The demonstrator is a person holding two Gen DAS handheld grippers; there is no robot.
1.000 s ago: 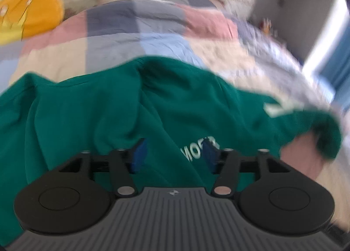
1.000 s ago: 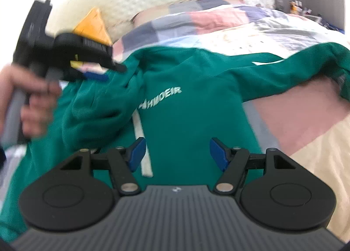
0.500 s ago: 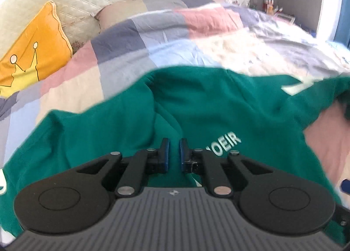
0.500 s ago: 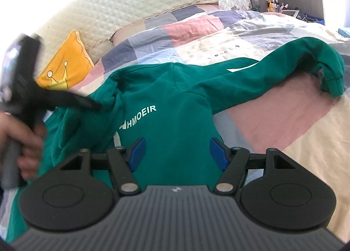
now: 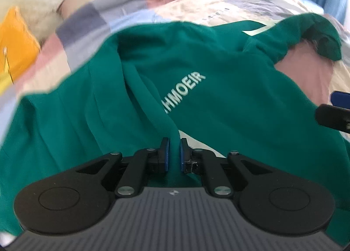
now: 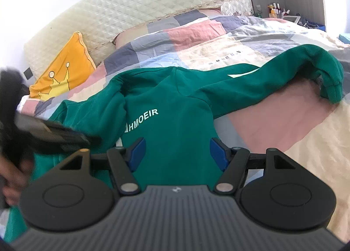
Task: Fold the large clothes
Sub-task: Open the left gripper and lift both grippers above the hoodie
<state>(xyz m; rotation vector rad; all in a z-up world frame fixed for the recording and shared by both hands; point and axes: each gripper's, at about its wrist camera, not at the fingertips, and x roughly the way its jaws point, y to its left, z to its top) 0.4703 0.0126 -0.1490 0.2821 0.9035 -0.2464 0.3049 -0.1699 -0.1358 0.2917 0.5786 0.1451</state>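
Garment: the green cotton hoodie with white lettering (image 6: 175, 106) is lying spread on the patchwork quilt (image 6: 251, 53), unfolded.
Left gripper (image 5: 172, 152): clamping a ridge of hoodie fabric.
Right gripper (image 6: 176, 152): hovering, jaws apart, empty.
Sleeve (image 6: 306, 69): trailing toward two o'clock.
Remaining: every fold.

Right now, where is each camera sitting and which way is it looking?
Left wrist: rides on the left gripper, looking down its jaws, shut on a fold of the green hoodie; the right gripper's tip pokes in at the right edge.
Right wrist: rides on the right gripper, jaws open over the hoodie; a hand shows at left.
Both see the hoodie, the patchwork quilt and the yellow pillow.
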